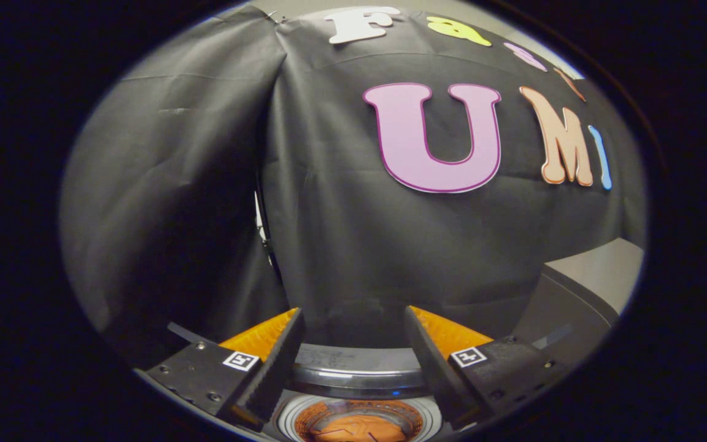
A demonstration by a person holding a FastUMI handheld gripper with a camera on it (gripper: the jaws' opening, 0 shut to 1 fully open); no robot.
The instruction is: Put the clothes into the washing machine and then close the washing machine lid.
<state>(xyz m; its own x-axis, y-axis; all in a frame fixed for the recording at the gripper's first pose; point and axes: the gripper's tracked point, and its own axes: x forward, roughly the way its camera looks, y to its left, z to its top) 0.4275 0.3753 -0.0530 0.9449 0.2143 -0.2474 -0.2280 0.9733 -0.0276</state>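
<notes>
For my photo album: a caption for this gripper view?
Open gripper above round washing machine drum holding orange clothes.

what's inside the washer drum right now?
Orange cloth lies in the open washer drum, below and between the open gripper fingers, which hold nothing. The fingers and the view's cutoff hide the rest of the drum.
</notes>
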